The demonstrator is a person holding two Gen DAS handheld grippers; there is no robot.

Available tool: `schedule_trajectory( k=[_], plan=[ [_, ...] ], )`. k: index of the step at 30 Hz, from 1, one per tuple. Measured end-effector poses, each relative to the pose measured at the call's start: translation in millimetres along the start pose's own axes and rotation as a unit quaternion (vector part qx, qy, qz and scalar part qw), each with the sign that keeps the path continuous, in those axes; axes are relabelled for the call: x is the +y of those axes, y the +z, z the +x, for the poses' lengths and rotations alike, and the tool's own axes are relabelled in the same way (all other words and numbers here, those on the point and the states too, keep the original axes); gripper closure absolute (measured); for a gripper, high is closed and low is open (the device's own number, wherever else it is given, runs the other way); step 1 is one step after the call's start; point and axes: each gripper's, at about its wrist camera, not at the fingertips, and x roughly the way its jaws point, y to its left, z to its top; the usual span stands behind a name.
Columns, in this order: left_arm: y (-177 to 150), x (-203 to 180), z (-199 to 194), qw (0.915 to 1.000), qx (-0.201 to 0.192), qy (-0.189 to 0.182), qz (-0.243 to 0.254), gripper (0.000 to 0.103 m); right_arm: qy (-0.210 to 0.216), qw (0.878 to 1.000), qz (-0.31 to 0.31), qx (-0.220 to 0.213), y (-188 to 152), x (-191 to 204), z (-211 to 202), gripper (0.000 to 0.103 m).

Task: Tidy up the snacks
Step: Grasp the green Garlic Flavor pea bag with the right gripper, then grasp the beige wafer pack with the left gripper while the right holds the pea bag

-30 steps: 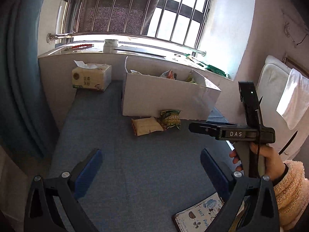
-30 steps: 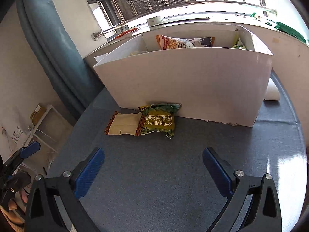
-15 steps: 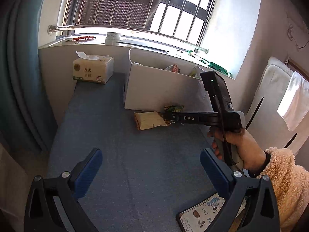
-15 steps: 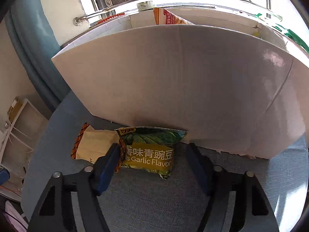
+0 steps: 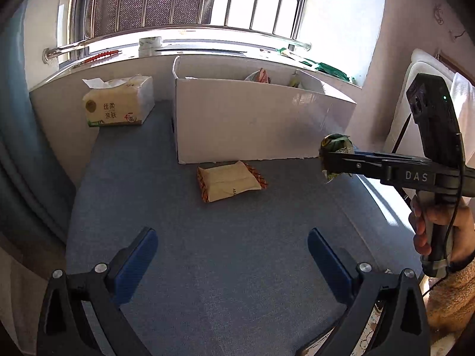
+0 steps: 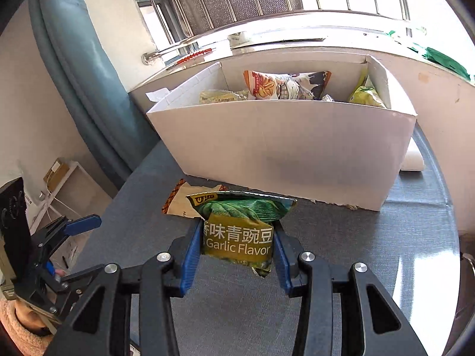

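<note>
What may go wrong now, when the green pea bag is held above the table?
1. The right gripper, its jaws closing, pinches only the lower half of the green pea bag; the crumpled bag may slip out.
2. The white box has a tall front wall; the hanging bag might catch on it.

Two grippers: left gripper (image 5: 231, 252), lower middle of the left wrist view, and right gripper (image 6: 236, 252), lower middle of the right wrist view.

One white cardboard box (image 6: 285, 151), centre of the right wrist view.

Three snack packets visible inside it: pale yellow packet (image 6: 222, 96), orange-and-white packet (image 6: 285, 84), yellow-green packet (image 6: 366, 95).

Two snack packets outside the box: green garlic-flavour pea packet (image 6: 240, 234), lower centre, and tan packet with orange edges (image 5: 228, 181), centre of the left wrist view.

One tissue pack (image 5: 118, 103), upper left.

One hand (image 5: 439, 225), right edge.
</note>
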Motion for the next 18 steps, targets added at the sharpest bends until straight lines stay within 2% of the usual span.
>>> schedule_trajectory(
  k=[3, 5, 9, 13, 17, 18],
  plan=[
    [15.1, -13.5, 26.2, 0.9977, 0.018, -0.006, 0.065, 0.0, 0.018, 1.0, 0.007, -0.015, -16.5, -1.2, -27.2, 0.055],
    [26.5, -15.8, 45.0, 0.9954, 0.038, -0.019, 0.086, 0.0, 0.02, 1.0, 0.014, -0.02, -27.1, -0.7, -38.5, 0.055],
    [50.9, -3.8, 84.1, 0.9938, 0.074, -0.025, 0.079, 0.0, 0.025, 0.999, 0.035, -0.025, -43.5, 0.6, -45.4, 0.055],
    [63.4, 2.4, 109.8, 0.989, 0.106, -0.035, 0.098, 0.001, 0.028, 0.998, 0.049, -0.027, -53.9, -6.4, -52.0, 0.055],
    [61.5, 2.3, 122.8, 0.9829, 0.132, -0.035, 0.124, 0.009, 0.032, 0.998, 0.051, -0.028, -53.2, -11.6, -51.8, 0.055],
    [60.5, 2.5, 121.8, 0.9827, 0.129, -0.035, 0.128, 0.016, 0.033, 0.998, 0.052, -0.029, -53.0, -12.1, -51.1, 0.055]
  ],
)
